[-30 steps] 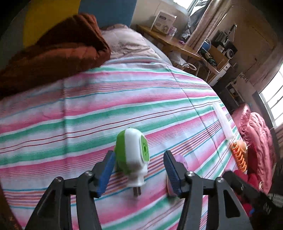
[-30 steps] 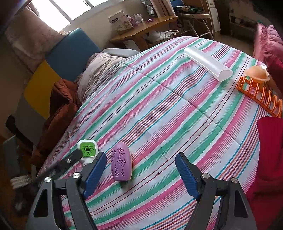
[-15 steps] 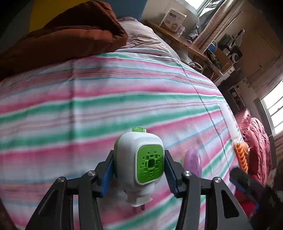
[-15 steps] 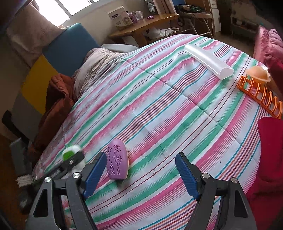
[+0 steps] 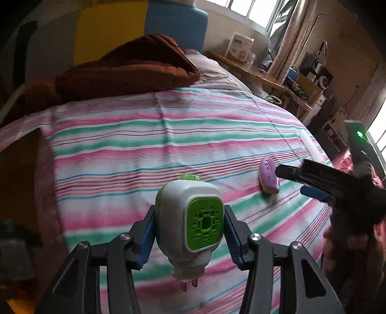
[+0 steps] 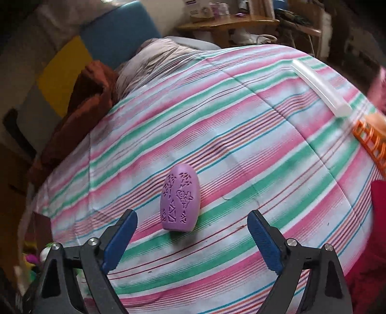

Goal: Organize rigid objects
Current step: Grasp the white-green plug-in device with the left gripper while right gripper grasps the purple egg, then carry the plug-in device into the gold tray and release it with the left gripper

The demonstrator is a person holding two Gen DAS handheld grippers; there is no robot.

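Note:
My left gripper (image 5: 189, 231) is shut on a white and green plug-in device (image 5: 190, 222) and holds it above the striped bedspread (image 5: 144, 145), plug prongs pointing down. A purple oval object (image 6: 180, 201) with cut-out patterns lies on the bedspread just ahead of my open, empty right gripper (image 6: 191, 231), between its two fingers' line but not touched. The purple object also shows in the left wrist view (image 5: 269, 175), with the right gripper (image 5: 301, 178) next to it.
A long translucent white tube (image 6: 320, 88) and an orange rack (image 6: 371, 142) lie at the bed's far right. A brown blanket (image 5: 125, 70) and a grey pillow (image 6: 159, 60) are at the head. A wooden desk (image 6: 229, 21) stands beyond.
My left gripper closed on the plug-in device and lifted it off the bed, moving back. My right gripper moved in toward the purple object, which is now centred before it.

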